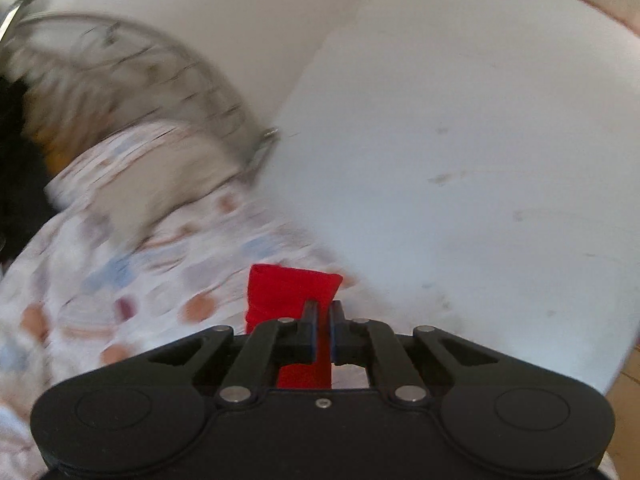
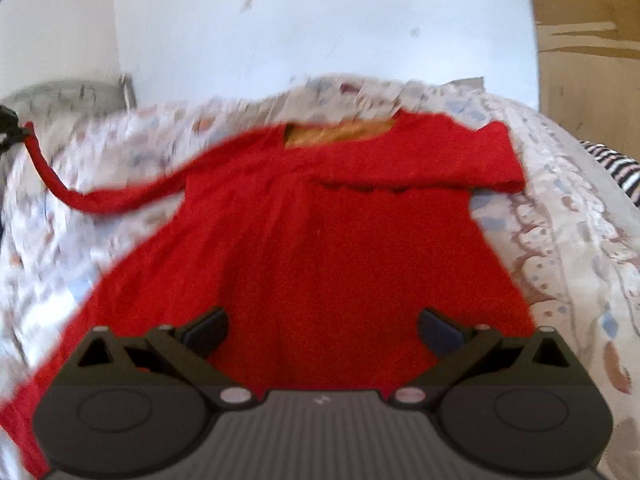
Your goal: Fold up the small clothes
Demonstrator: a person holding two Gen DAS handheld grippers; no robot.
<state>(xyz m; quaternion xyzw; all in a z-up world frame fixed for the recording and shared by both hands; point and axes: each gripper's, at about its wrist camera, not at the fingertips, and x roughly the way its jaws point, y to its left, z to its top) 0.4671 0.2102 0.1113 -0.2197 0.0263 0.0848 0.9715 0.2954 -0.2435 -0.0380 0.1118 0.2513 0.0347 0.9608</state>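
Note:
A small red garment [image 2: 320, 240] lies spread on a patterned sheet [image 2: 560, 240], neckline at the far side with an orange inner patch [image 2: 340, 132]. My right gripper [image 2: 322, 320] hovers open just above its lower body, nothing between the fingers. One long red sleeve [image 2: 80, 200] is pulled out to the left and up to my left gripper [image 2: 8, 128] at the frame's edge. In the left wrist view my left gripper [image 1: 324, 312] is shut on the red sleeve end [image 1: 288, 288], lifted above the sheet [image 1: 120, 280]. This view is motion-blurred.
A wire basket [image 1: 120, 80] holding cloth stands at the far left beside the sheet. A white surface [image 1: 460, 140] stretches beyond it. A striped cloth [image 2: 616, 168] lies at the right edge, with wooden floor [image 2: 580, 20] behind.

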